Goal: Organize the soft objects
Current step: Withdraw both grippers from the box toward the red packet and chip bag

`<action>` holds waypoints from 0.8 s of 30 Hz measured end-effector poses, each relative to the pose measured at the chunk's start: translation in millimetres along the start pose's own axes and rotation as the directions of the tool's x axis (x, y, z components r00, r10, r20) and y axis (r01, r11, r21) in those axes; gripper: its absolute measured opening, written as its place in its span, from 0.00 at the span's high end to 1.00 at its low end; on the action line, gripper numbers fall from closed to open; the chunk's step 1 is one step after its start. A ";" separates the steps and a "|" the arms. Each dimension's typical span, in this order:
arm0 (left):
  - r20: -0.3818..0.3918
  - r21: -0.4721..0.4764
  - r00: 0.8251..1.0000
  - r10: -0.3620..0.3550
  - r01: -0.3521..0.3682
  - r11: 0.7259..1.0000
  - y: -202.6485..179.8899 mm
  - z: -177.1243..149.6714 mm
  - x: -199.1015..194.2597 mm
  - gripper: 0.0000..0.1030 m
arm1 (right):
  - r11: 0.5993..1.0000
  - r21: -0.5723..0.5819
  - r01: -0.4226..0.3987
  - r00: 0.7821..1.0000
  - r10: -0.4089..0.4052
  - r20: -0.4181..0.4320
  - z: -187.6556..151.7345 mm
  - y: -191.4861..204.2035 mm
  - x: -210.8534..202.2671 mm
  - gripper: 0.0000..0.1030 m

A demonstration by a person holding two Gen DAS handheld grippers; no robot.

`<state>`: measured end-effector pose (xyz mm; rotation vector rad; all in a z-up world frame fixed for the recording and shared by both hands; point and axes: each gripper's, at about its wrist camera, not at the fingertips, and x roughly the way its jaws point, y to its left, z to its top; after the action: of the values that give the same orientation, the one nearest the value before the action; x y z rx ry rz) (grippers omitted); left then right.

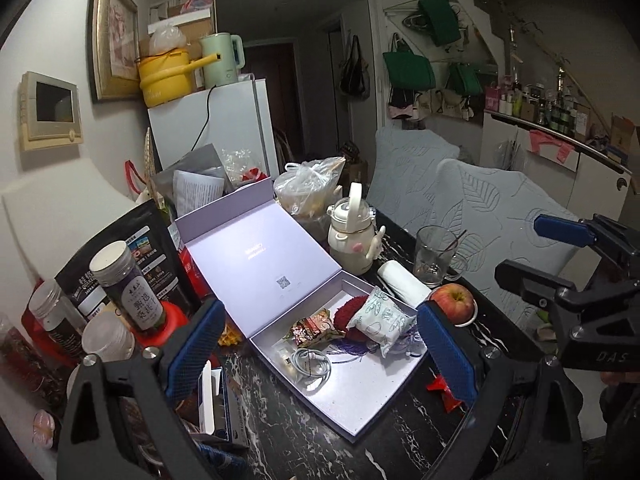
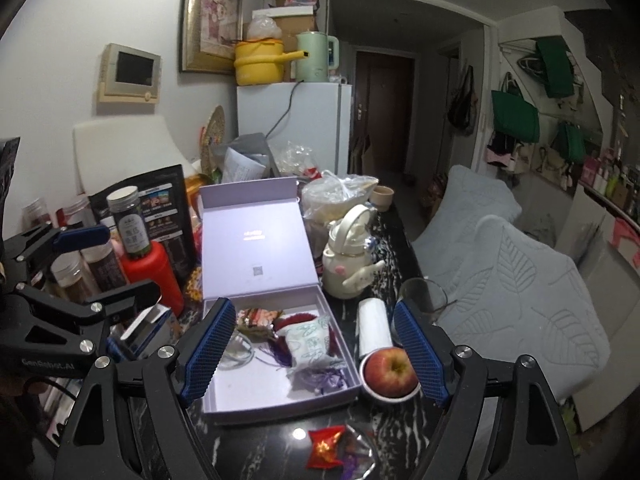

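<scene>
An open lavender box (image 1: 360,392) lies on the dark marble table. It holds a white leaf-print pouch (image 1: 380,318), a red knitted piece (image 1: 352,312), a snack packet (image 1: 316,326), a white cable (image 1: 312,364) and purple tassels (image 1: 352,350). My left gripper (image 1: 322,354) hovers above the box, open, nothing between its pads. My right gripper (image 2: 314,356) is also open and empty, above the box (image 2: 248,388) and the pouch (image 2: 310,340). A red wrapper (image 2: 326,446) lies on the table near the box's front edge.
Right of the box are an apple (image 2: 390,370) on a small dish, a white roll (image 2: 374,328), a glass (image 1: 434,254) and a cream bottle (image 1: 352,240). Jars and a red bottle (image 2: 152,272) crowd the left. Grey-covered chairs (image 2: 520,288) stand along the table's right.
</scene>
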<state>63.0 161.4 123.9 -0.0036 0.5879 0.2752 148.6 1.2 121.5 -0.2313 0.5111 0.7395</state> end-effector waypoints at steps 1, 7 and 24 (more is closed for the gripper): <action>0.005 0.002 1.000 -0.004 0.004 1.000 -1.5 -1.7 -4.2 0.05 | 1.000 0.000 -0.001 1.000 0.001 0.004 -2.7 0.2 -4.0 0.20; 0.040 0.025 0.999 -0.029 0.028 0.999 -14.8 -21.4 -30.1 0.05 | 1.000 0.010 -0.010 1.000 0.010 0.019 -30.0 4.1 -30.1 0.20; 0.009 0.060 0.984 -0.179 0.178 0.982 -50.1 -84.2 -57.3 0.05 | 0.999 0.034 0.040 0.997 -0.042 0.061 -102.8 14.7 -87.6 0.18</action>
<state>-15.8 91.6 81.4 0.0022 0.5777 0.0838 46.6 -77.9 78.9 -0.1872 0.4583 0.6960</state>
